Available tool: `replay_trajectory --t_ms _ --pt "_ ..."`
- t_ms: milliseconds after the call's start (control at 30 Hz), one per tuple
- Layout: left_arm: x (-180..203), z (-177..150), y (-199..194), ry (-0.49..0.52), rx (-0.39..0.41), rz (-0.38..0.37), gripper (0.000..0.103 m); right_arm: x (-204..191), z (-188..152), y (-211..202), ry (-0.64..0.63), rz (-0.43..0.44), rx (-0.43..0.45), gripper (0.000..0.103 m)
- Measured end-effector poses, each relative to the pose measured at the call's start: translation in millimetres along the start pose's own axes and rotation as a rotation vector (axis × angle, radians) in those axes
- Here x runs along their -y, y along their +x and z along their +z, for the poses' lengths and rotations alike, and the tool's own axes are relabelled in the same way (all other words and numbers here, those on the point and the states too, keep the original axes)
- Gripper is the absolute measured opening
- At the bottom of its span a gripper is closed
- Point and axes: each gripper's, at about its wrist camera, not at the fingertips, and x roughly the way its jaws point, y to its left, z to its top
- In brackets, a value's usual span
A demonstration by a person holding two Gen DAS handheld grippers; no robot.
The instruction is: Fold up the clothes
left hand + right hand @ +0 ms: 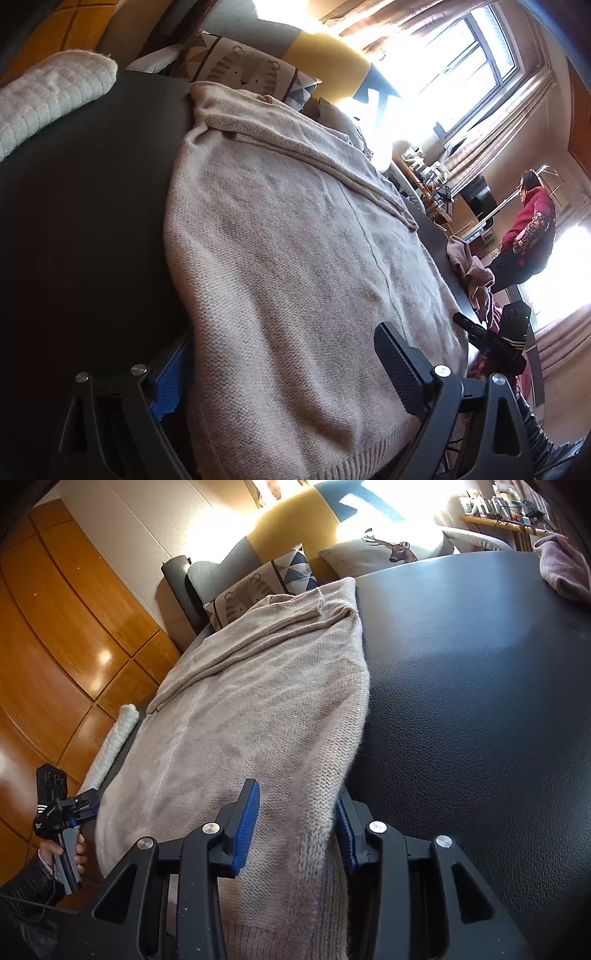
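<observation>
A beige knit sweater (288,240) (258,709) lies flat on a black table (92,221) (461,701), with a sleeve folded across its far end. My left gripper (284,373) is open at the near hem. One blue-padded finger (168,387) sits partly under the sweater's left edge and the other finger (399,369) rests on top. My right gripper (295,827) is open at the hem's other corner, cloth lying between its blue pads (247,823) without being pinched. Each gripper shows in the other's view: the left gripper (86,801) and the right gripper (461,319).
A white knit piece (48,96) (114,738) lies at the table's left. A pink garment (469,266) (561,568) lies at its far right. Printed cushions (247,70) (258,583) lean on a sofa behind. A person in red (532,221) stands by the window. A wooden wardrobe (55,627) is at left.
</observation>
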Motion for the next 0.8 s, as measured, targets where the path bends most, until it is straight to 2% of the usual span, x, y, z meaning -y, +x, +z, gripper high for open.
replay_trajectory --t_ms 33,100,167,267,367,433,500,533,600,667,800 --pt "0.4 0.3 0.6 0.003 -0.002 0.003 0.097 -1.2 -0.3 0.3 -0.016 -0.009 -0.002 0.040" --pt "1.5 0.7 1.9 0.009 -0.005 0.010 0.098 -2.4 -0.6 1.0 -0.049 -0.042 -0.010 0.027" --pt "7.6 -2.0 4.0 0.060 -0.009 0.044 0.098 0.8 0.7 0.8 -0.041 -0.044 -0.017 0.022" --pt "15.8 -6.9 6.2 0.138 -0.014 0.090 0.097 1.9 1.5 0.9 -0.037 -0.042 -0.021 0.022" --pt "12.5 -4.0 4.2 0.104 -0.010 0.082 0.096 -0.2 1.5 1.5 -0.052 -0.055 -0.026 0.022" --pt "7.7 -1.1 2.7 0.085 -0.009 0.100 0.082 -0.6 2.2 1.9 -0.053 -0.058 -0.033 0.022" --pt "2.7 1.7 1.2 0.065 -0.009 0.117 0.055 -0.3 2.3 2.0 -0.050 -0.058 -0.036 0.022" --pt "-2.6 3.4 -0.3 0.043 -0.012 0.120 0.049 -0.1 2.4 2.1 -0.049 -0.057 -0.037 0.022" --pt "-14.6 6.6 -3.0 -0.014 -0.022 0.126 0.017 0.2 2.5 2.3 -0.046 -0.057 -0.041 0.022" --pt "-26.3 8.1 -4.7 -0.076 -0.031 0.104 0.010 -1.8 1.6 2.6 -0.056 -0.066 -0.039 0.022" --pt "-24.1 7.6 -3.7 -0.101 -0.068 0.067 0.009 -4.3 4.1 2.8 -0.058 -0.080 -0.055 0.022"
